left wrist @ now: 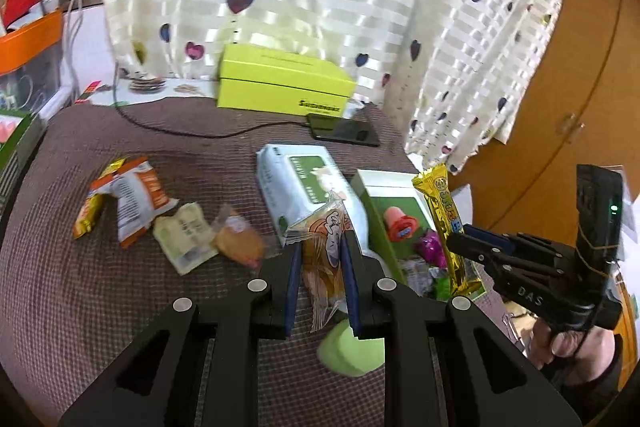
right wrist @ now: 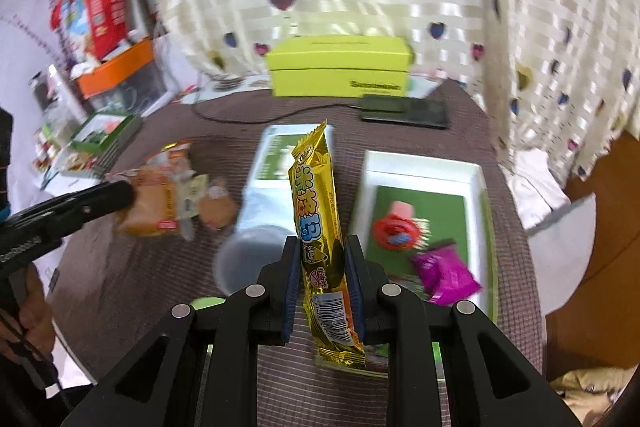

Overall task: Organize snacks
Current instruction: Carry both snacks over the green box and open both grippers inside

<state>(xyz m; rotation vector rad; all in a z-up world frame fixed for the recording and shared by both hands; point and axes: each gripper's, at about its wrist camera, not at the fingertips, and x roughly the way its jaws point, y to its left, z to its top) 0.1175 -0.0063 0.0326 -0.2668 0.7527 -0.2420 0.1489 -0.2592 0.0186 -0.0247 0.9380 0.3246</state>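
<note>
Left gripper [left wrist: 320, 247]: jaws clamped on a clear-wrapped orange snack [left wrist: 324, 267], held above the brown cloth [left wrist: 120, 299].
Right gripper [right wrist: 323, 251]: jaws clamped on an upright gold bar [right wrist: 320, 227], beside the green-lined box [right wrist: 476, 187].
Left view only: loose snacks [left wrist: 136, 203] sharp at left.
Right view only: purple packet [right wrist: 444, 277] in box.
Unclear: box contents blurred.

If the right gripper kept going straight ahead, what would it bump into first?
Probably the white and green pack lying just ahead of the right gripper, which is clamped on the gold snack bar. The yellow-green box is farther back. Height is hard to judge.
</note>
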